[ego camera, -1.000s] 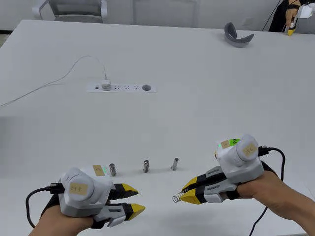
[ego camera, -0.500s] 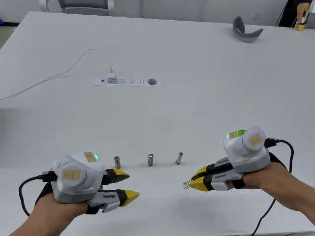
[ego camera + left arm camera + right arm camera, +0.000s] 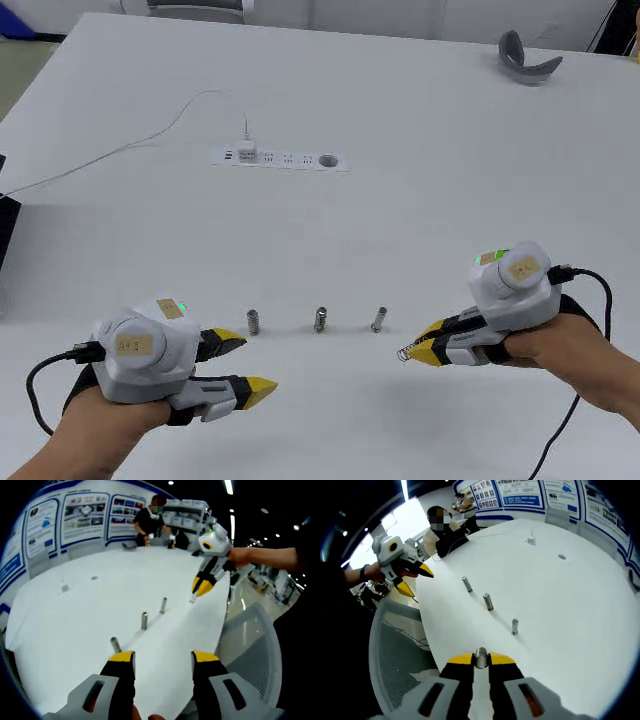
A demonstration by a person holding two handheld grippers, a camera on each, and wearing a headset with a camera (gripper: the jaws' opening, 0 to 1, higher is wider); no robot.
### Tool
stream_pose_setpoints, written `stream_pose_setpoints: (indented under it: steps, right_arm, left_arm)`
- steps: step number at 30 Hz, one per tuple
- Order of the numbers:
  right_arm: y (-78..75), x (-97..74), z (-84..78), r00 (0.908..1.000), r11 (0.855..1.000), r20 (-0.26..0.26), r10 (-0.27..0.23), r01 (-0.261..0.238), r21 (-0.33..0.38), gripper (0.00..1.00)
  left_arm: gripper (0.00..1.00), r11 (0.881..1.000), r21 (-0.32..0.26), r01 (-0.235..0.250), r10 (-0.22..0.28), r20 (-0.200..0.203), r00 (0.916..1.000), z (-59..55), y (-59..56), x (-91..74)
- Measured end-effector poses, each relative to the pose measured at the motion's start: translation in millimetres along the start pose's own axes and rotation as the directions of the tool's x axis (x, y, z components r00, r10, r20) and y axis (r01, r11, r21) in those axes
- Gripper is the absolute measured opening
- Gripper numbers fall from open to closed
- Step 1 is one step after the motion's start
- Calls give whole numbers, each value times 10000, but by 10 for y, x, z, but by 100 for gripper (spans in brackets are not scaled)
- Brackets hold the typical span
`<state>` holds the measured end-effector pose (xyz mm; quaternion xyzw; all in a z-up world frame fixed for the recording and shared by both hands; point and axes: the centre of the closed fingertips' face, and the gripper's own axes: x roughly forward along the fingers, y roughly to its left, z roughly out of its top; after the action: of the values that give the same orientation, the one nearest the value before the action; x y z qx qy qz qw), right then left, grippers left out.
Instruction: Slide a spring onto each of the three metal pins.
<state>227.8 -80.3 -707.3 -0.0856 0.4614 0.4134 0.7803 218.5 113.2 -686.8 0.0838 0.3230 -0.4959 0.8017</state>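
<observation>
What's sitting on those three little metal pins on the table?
Springs cover the left pin and middle pin, hiding their shafts. The right pin is bare; a spare spring is pinched in the right gripper.

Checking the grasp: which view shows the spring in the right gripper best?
Right gripper view: the spring is clamped in the right gripper, close up, coils clear. Head view: small, poking past the tips. Left gripper view: a tiny blur.

Shiny metal pins [image 3: 379,319] and spring [image 3: 480,657] on matt white table [image 3: 420,200].
</observation>
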Motion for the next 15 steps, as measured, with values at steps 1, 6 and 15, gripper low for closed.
stream_pose_setpoints:
  steps: [1,6,15]
  right_arm:
    - [-24,6,0,10000,10000,-26,-29,30,13,12]
    - [-89,17,26,9999,9999,-65,-141,141,24,12]
    - [-208,61,76,9994,9994,-78,-352,352,30,12]
  left_arm:
    - [46,10000,-62,-72,72,-4,10000,-15,18,-13]
    - [50,9990,-278,-338,339,17,9994,-40,80,-66]
    - [55,9950,-605,-792,795,26,9968,-89,197,-135]
